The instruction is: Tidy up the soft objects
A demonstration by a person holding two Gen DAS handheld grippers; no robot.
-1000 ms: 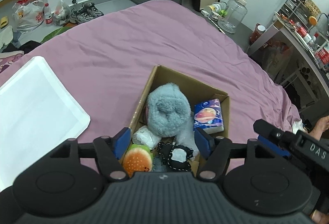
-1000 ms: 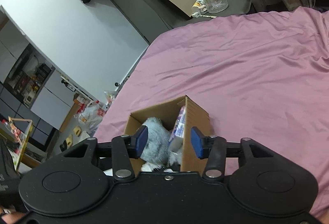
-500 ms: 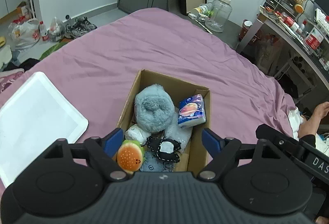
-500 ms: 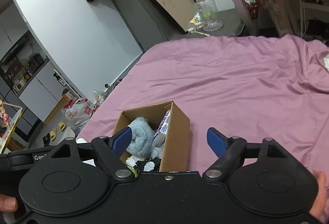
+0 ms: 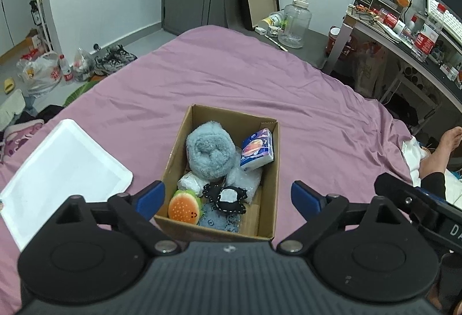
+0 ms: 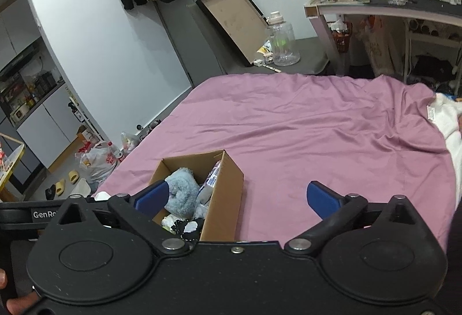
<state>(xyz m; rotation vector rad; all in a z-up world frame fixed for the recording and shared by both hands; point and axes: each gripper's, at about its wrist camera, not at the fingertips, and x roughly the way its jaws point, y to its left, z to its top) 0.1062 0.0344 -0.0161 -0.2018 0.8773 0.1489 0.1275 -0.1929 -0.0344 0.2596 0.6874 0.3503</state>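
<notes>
The cardboard box [image 5: 273,170] of soft objects lies directly ahead of the spread, empty left hand-held gripper [image 5: 228,199], long axis pointing away; the right hand-held gripper [image 6: 238,196], also spread, sits farther off.

Black grippers [image 5: 228,198] — blue-tipped jaws
</notes>
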